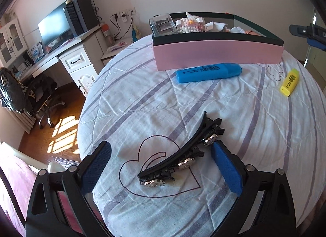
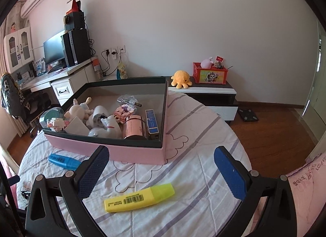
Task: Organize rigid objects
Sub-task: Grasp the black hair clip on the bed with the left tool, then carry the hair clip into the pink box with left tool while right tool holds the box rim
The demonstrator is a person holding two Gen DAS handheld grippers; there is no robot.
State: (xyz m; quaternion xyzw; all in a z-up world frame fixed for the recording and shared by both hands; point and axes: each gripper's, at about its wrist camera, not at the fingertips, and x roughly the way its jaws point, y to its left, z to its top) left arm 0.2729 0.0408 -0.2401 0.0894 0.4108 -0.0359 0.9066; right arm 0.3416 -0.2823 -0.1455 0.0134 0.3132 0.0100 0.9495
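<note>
1. A bedroom is seen, with a bed (image 1: pixel 142 98) covered by a quilted white cover striped in lilac and stitched with heart and flower outlines; a white desk carrying a monitor (image 1: pixel 54 28) is set beyond it.
2. A pink, smooth-walled box (image 1: pixel 218 52) with a dark rim is placed on the bed and is filled with small toys and packets; no writing on them can be read.
3. A blue highlighter (image 1: pixel 208 72), blocky plastic with a barcode label, is laid just in front of the pink box; its printing is too small to be read.
4. A yellow highlighter (image 2: pixel 139 198), also barcoded, is laid further from the box, toward its right corner.
5. A black hair clip (image 1: pixel 181 153), long, curved and studded with metal discs, is laid well in front of the box on a stitched heart.
6. The left claw (image 1: pixel 161 163) is spread wide around the hair clip; its right blue pad looks just beside the clip, contact uncertain.
7. The right claw (image 2: pixel 161 167) is released and empty, held above the yellow highlighter.
</note>
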